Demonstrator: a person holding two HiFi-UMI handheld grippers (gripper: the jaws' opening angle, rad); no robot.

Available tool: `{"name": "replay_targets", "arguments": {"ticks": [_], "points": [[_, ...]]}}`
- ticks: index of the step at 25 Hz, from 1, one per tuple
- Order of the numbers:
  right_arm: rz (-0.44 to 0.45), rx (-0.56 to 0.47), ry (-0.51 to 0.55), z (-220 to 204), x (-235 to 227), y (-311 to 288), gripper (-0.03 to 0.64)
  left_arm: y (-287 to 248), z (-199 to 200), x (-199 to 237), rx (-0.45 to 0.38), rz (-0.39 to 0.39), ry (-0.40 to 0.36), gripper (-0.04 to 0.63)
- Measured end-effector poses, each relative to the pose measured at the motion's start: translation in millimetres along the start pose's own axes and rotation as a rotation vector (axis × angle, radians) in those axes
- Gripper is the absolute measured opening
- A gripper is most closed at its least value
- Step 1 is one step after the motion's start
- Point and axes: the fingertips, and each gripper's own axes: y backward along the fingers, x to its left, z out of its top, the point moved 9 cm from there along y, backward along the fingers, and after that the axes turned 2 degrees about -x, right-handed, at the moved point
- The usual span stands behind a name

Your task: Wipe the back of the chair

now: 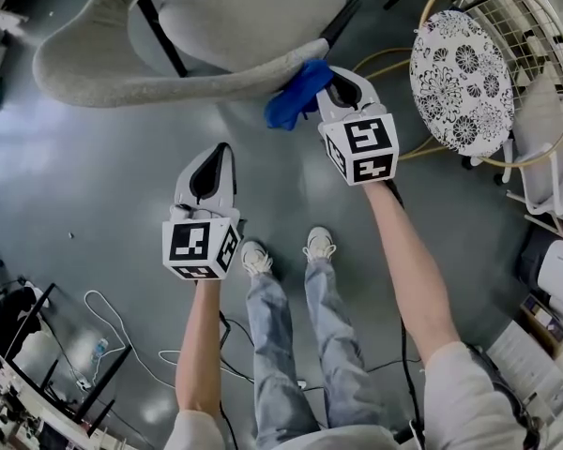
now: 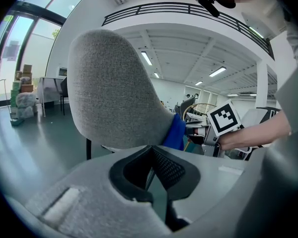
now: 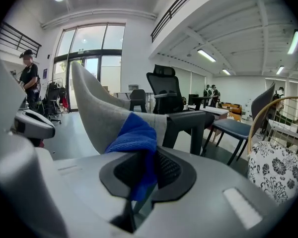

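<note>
A grey fabric chair (image 1: 225, 45) stands ahead of me, its curved back (image 1: 122, 87) facing me. My right gripper (image 1: 336, 90) is shut on a blue cloth (image 1: 296, 94), which presses against the right end of the chair back. The right gripper view shows the blue cloth (image 3: 133, 138) bunched between the jaws and touching the grey chair back (image 3: 97, 113). My left gripper (image 1: 211, 172) hangs lower and to the left, shut and holding nothing, clear of the chair. Ahead of the left gripper (image 2: 151, 170) rises the chair back (image 2: 109, 98), the blue cloth (image 2: 176, 133) at its right edge.
A round stool with a black-and-white flower cushion (image 1: 462, 82) stands right of the chair inside a wire frame (image 1: 530, 36). Cables (image 1: 122, 331) lie on the grey floor at lower left. My feet (image 1: 281, 251) are below the grippers. Other chairs (image 3: 169, 90) and people stand farther off.
</note>
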Motion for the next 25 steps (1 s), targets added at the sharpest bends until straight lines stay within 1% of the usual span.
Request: {"name": "replay_targets", "arguments": {"ticks": [11,19,25], "points": [[0.021,0.13,-0.044,-44.1,8.7,-22.9,0.037,-1.5,-2.5,14.3,0.013,0.013,0.009,0.0],[0.029,0.183,-0.059,-59.2,12.2,-31.1,0.037,1.8,-1.3,21.9,0.013,0.023,0.01,0.0],[0.031,0.186,-0.052,-62.1,9.2,-27.9,0.037,1.9,-3.4,20.7,0.014,0.026,0.011,0.001]]}}
